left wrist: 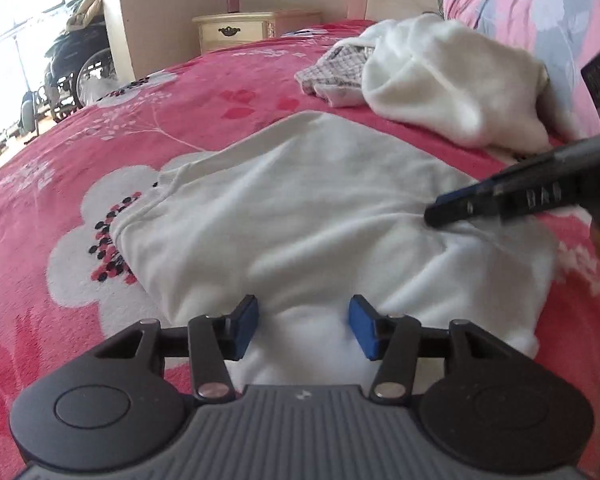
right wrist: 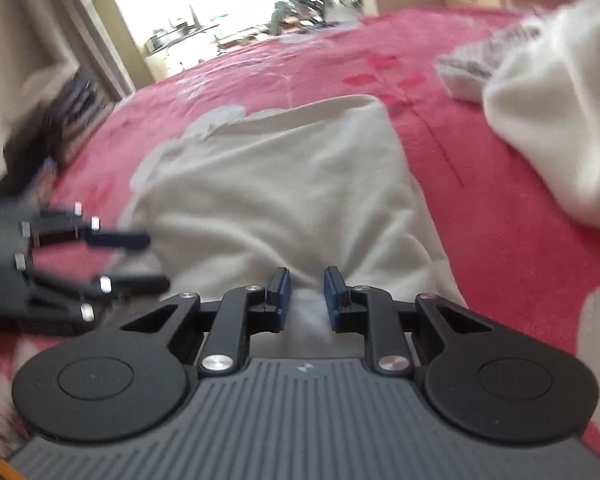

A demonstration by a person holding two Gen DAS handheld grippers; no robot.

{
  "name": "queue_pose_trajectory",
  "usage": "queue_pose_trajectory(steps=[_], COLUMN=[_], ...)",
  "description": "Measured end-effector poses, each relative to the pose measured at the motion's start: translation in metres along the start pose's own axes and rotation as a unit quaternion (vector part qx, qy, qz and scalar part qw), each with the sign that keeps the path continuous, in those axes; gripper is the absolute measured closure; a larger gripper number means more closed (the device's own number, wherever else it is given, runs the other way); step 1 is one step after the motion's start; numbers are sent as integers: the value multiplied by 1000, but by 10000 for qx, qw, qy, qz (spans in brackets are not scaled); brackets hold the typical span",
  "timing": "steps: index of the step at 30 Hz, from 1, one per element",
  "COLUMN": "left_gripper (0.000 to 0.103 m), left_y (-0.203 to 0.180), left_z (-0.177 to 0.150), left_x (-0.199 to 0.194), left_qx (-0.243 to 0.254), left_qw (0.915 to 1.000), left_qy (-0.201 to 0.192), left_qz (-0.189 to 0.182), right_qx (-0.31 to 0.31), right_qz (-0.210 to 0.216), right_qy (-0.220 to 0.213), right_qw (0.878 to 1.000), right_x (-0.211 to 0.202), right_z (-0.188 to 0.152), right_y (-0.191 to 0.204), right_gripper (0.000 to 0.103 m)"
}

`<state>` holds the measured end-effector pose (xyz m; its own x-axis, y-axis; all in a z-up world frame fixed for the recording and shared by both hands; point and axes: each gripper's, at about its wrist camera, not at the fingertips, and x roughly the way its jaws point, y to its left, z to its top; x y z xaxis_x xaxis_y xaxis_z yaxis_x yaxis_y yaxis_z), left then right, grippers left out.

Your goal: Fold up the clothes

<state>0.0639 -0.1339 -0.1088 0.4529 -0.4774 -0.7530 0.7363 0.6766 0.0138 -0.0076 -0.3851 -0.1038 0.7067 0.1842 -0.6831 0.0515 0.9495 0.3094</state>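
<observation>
A white garment lies folded on the pink flowered bedspread, and it also fills the middle of the right wrist view. My left gripper hovers at its near edge, jaws open, with cloth below and between the blue pads but not pinched. From the right wrist view, the left gripper shows at the garment's left side, fingers apart. My right gripper has its jaws narrow around a ridge of white cloth. In the left wrist view, the right gripper touches the garment's right side, where creases gather.
A loose heap of white clothing and a checked cloth lie farther back on the bed. A pink and grey flowered quilt is bunched at the far right. Beyond the bed stand a cream nightstand and a wheelchair.
</observation>
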Motion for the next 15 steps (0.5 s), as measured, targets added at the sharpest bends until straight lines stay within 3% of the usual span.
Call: queue_pose_trajectory(steps=[4, 8, 15], left_gripper=[52, 47, 46], left_y=[11, 23, 23], left_z=[12, 20, 16], left_x=[-3, 31, 34], left_qx=[-229, -234, -270], left_qw=[9995, 9986, 9981], left_qy=[-196, 154, 155], left_qz=[118, 452, 535], right_qx=[-223, -476, -527], right_qz=[-122, -252, -318], right_qy=[-341, 139, 11], right_qw=[9991, 9985, 9981], right_x=[-10, 36, 33], right_z=[19, 3, -1], right_y=[9, 1, 4], right_gripper=[84, 81, 80])
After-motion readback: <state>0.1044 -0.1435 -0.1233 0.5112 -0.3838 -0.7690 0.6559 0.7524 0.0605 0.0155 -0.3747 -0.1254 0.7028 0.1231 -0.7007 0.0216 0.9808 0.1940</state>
